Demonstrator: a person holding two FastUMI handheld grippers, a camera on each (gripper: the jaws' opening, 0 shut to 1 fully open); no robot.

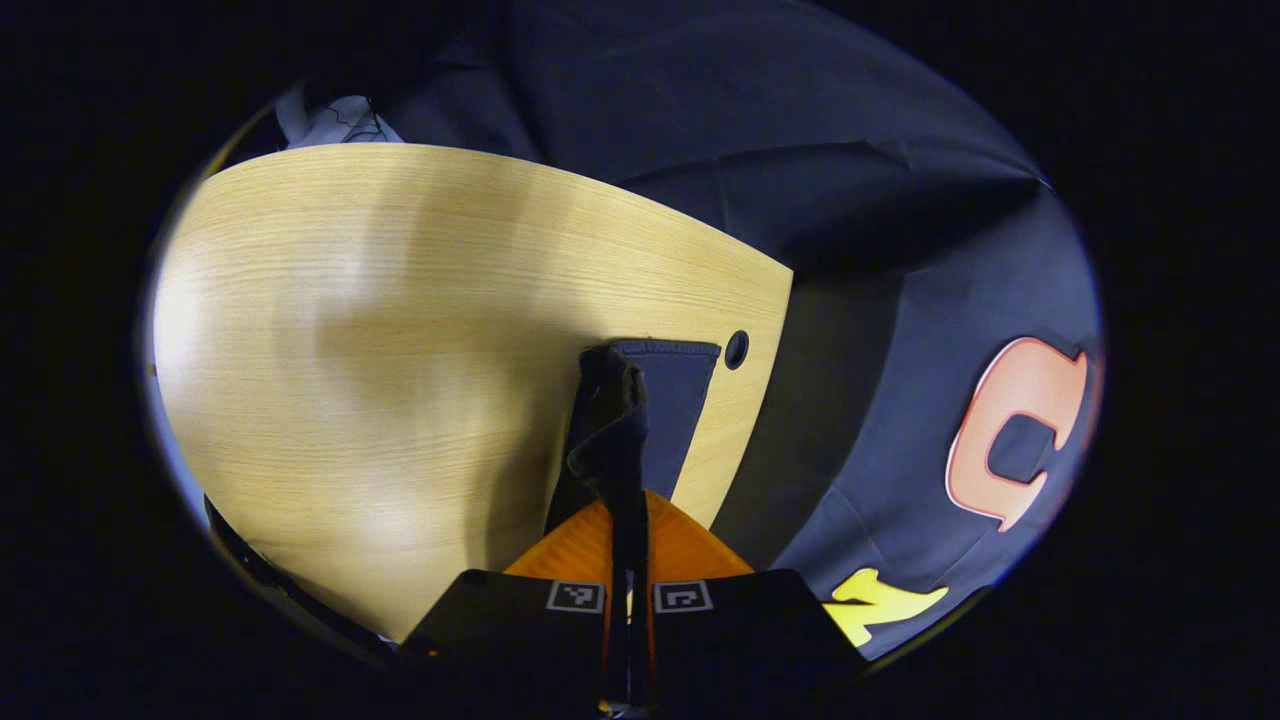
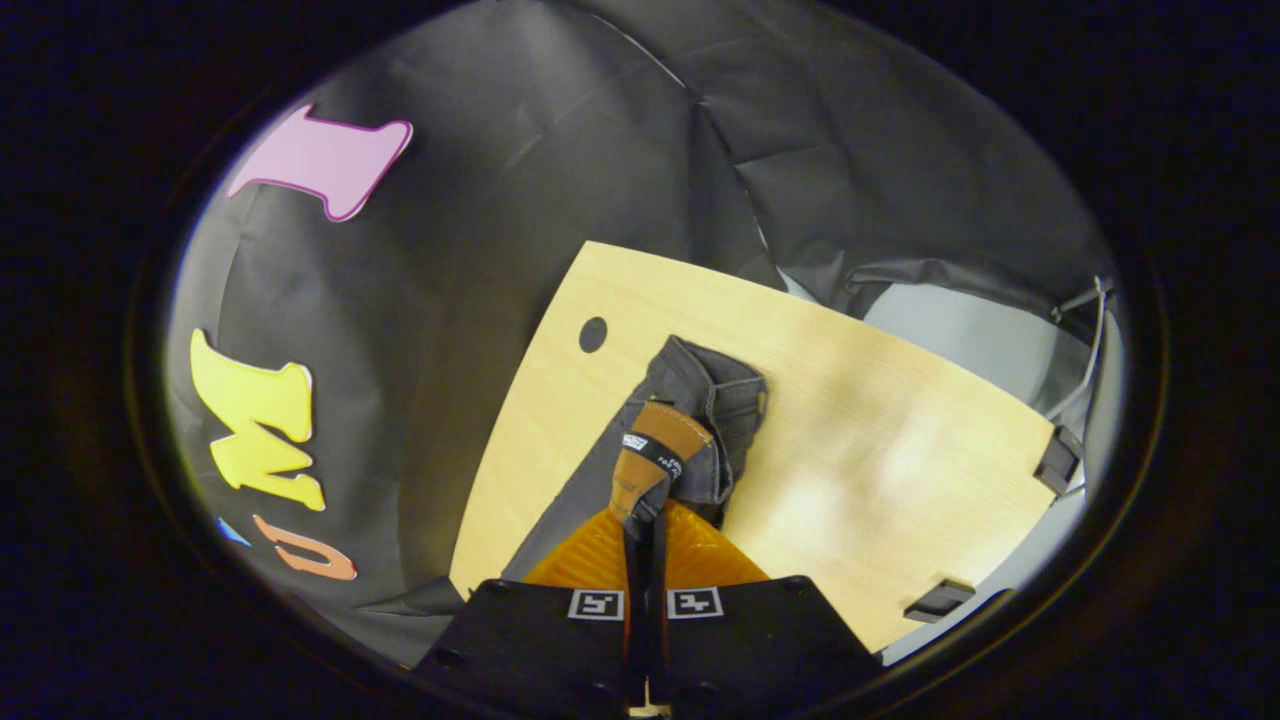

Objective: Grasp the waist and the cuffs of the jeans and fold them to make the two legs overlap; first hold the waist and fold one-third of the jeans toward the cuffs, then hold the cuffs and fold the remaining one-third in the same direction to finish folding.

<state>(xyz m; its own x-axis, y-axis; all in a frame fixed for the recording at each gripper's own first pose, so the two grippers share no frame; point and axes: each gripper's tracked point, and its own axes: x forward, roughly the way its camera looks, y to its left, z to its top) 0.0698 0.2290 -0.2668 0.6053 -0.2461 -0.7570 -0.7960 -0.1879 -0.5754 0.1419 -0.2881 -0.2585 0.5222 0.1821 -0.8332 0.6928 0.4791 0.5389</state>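
Note:
In the left gripper view my left gripper is shut on the cuff end of the dark jeans; a bunched fold of denim rises between the fingers, and a flat leg end lies on the wooden table just behind. In the right gripper view my right gripper is shut on the waist of the jeans, pinching the band at its tan leather patch. The waist is lifted and crumpled, while the rest of the denim trails down under the gripper, mostly hidden.
A round cable hole sits near the table corner beside the jeans. The table edge drops to the black cloth wall close to both grips. Black clamps hold the far table edge. Bare wood stretches away from the jeans.

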